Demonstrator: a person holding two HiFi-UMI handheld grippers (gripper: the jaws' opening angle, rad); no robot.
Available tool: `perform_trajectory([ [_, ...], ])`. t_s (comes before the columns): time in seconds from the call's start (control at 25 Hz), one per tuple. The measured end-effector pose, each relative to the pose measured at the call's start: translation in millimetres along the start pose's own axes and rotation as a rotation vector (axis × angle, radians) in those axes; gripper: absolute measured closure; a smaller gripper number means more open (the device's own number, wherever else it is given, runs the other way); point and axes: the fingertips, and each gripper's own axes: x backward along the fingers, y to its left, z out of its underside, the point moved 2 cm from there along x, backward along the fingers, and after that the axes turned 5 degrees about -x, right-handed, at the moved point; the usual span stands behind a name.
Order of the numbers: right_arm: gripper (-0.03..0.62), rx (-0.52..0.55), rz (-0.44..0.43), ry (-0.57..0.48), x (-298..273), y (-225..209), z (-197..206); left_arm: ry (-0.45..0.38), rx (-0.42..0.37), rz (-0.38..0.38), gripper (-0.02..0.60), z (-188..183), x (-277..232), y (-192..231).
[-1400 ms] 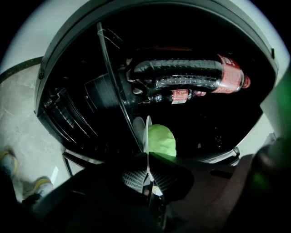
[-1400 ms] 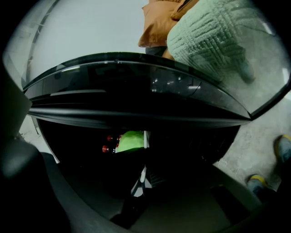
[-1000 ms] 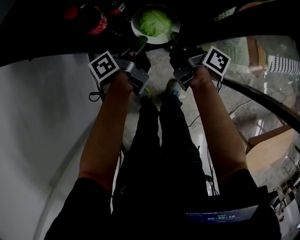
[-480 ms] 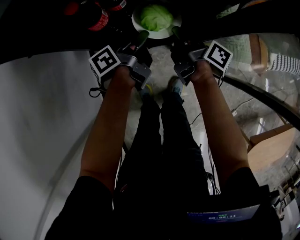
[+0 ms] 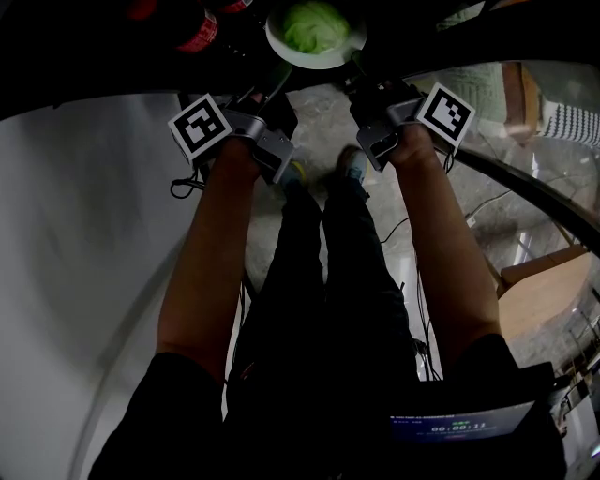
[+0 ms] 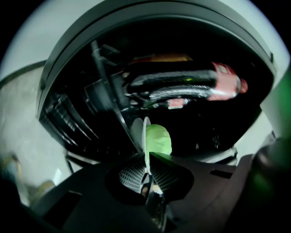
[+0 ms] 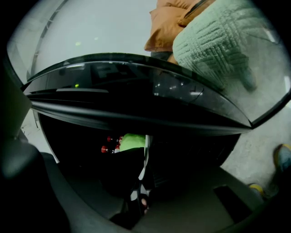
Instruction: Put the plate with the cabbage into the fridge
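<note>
1. Jaws of the left gripper (image 6: 146, 159) are clenched on the plate (image 6: 146, 132) rim; the right gripper (image 7: 143, 159) pinches the opposite edge.
2. Plate and cabbage (image 5: 312, 23) hang level inside the fridge (image 6: 52, 61) opening. Whether they touch a shelf, I cannot tell.
3. Cola bottles (image 5: 192, 33) lie in the fridge too.
4. Likely step: placing. Next calls for a level set-down in the fridge, clear of the bottles, before either grip eases.
</note>
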Motion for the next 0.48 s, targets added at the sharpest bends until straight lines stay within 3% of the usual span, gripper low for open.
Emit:
perform_trajectory([
  [0.08,0.579,0.028,0.005,0.003,3,1,0,0.028,-0.125,-0.022,0.566,1,3,-5],
  [0.24,0.579,0.072,0.016,-0.003,4,3,-1,0.106,-0.521,-0.110,0.568,7,2,-17],
  [0.36,0.580,0.188,0.056,-0.026,7,6,-2,0.113,-0.744,-0.153,0.568,9,1,-23],
  [0.48,0.582,0.380,0.116,-0.053,12,11,-2,0.093,-0.891,-0.189,0.568,5,2,-26],
])
